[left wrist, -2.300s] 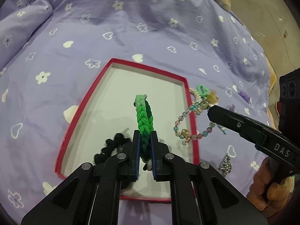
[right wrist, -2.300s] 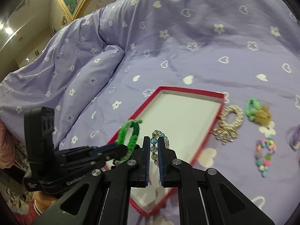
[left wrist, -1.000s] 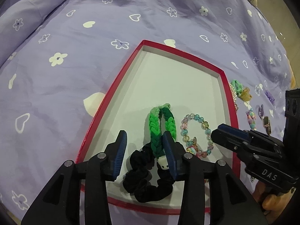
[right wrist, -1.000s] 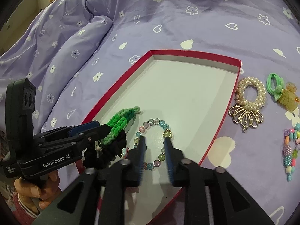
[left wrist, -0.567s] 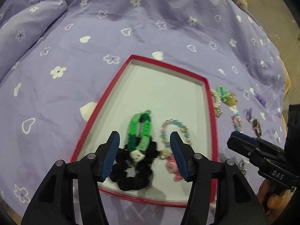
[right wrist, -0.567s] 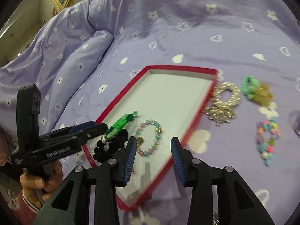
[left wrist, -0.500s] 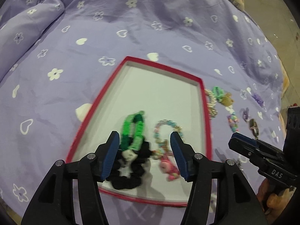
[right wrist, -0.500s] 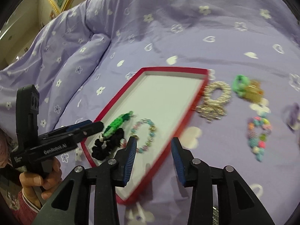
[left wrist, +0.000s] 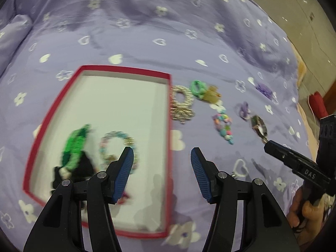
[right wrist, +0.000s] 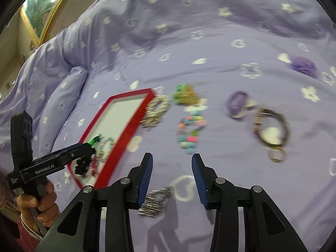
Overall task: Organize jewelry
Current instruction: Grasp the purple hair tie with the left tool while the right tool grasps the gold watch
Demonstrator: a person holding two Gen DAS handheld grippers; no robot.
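A red-rimmed white tray lies on the purple bedspread. In it lie a green braided bracelet, a clear-bead bracelet and a black scrunchie. My left gripper is open and empty above the tray's right rim. My right gripper is open and empty over the bedspread, right of the tray. A silver chain piece lies just below its left finger. A pearl bracelet and a pastel bead bracelet lie outside the tray.
Also on the bedspread are a green hair tie with a yellow charm, a purple ring piece, a brown watch-like bracelet and a purple flower. A floor edge is at the far right.
Both grippers have let go of their bracelets, which now lie in the tray. Both have opened and swung right, away from the tray toward the loose jewelry.
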